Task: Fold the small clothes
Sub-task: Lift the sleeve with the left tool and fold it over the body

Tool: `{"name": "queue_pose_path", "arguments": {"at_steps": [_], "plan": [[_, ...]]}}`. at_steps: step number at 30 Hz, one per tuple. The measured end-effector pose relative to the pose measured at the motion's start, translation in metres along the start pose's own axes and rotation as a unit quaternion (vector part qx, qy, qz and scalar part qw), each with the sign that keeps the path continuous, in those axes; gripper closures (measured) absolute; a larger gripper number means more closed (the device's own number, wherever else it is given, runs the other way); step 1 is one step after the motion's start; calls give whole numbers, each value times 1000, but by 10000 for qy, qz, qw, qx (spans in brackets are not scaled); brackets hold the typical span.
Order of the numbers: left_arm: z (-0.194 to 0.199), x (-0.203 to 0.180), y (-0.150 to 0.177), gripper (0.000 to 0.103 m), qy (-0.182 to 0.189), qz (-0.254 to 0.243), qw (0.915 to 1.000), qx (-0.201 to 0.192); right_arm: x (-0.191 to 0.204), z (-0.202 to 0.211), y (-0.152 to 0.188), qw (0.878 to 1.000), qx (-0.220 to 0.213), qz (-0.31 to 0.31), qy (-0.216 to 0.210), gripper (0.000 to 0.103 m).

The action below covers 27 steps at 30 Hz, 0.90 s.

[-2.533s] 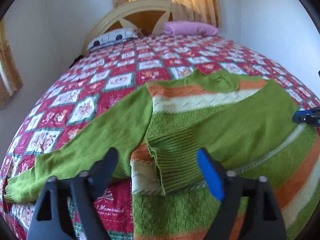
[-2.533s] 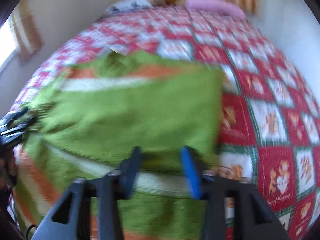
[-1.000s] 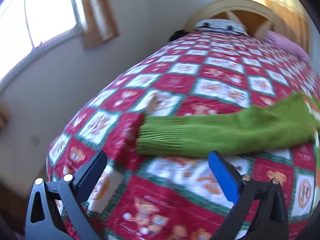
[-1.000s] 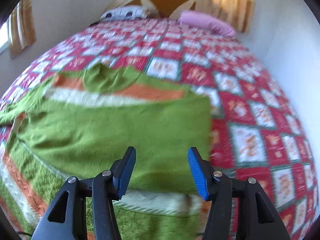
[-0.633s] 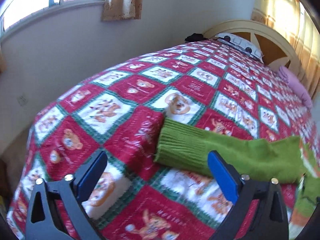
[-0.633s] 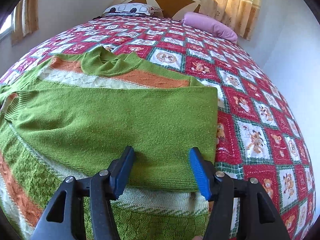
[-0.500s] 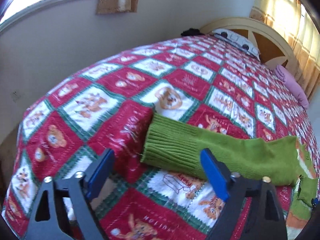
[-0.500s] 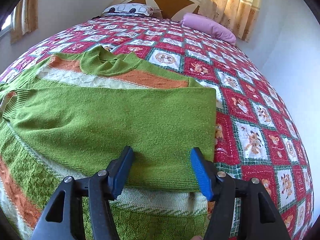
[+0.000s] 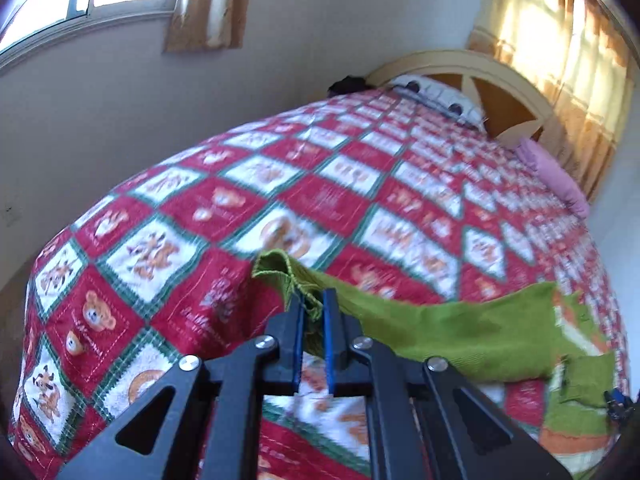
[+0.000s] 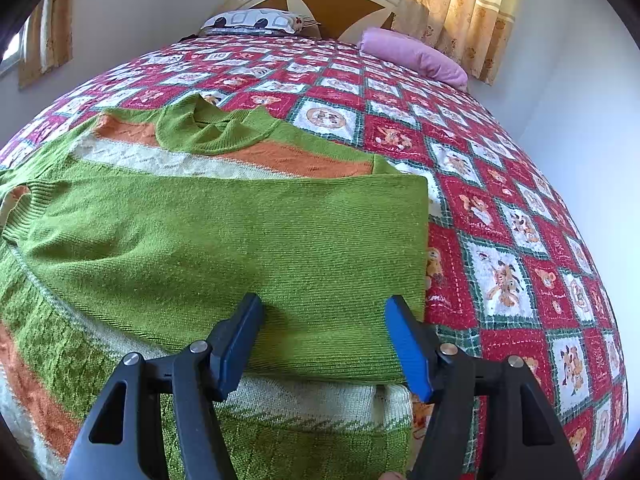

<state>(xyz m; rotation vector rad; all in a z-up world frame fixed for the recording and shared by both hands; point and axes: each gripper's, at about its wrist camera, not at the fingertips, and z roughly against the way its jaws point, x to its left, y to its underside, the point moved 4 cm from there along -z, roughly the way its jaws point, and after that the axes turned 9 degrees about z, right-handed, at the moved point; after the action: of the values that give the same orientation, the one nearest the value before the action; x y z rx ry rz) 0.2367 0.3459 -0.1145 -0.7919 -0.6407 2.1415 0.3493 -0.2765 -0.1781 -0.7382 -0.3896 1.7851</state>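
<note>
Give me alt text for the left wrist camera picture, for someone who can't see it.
The left gripper is shut on the ribbed cuff of a green sweater sleeve, lifting it off a red patchwork bedspread. A headboard, pillows and curtained windows lie beyond.

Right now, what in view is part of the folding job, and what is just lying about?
In play:
- green sweater
- its sleeve cuff, pinched in the left gripper
- right gripper, jaws opening above the sweater

Lying about:
- pink pillow
- patterned pillow
- quilt
</note>
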Motion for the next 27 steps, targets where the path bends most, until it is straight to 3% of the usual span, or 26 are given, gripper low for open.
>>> {"name": "queue_pose_path", "arguments": {"at_steps": [8,13,20,27], "plan": [[47,-51,-28,94,721,55,9970,-270,-16,53,-9,9980,-586,-211,-61,38],[77,-89,-47,94,1205,147,9916,-437,-26,78,-8,9971,-705,-253,-140,38],[116,-168,-56,94,1831,-404,9794,-750,-24,106,4,9955,-856,-303,-257,38],[137,-240,-34,94,2356,-969,9641,-743,-19,126,17,9949,-908,-225,-364,38]]}}
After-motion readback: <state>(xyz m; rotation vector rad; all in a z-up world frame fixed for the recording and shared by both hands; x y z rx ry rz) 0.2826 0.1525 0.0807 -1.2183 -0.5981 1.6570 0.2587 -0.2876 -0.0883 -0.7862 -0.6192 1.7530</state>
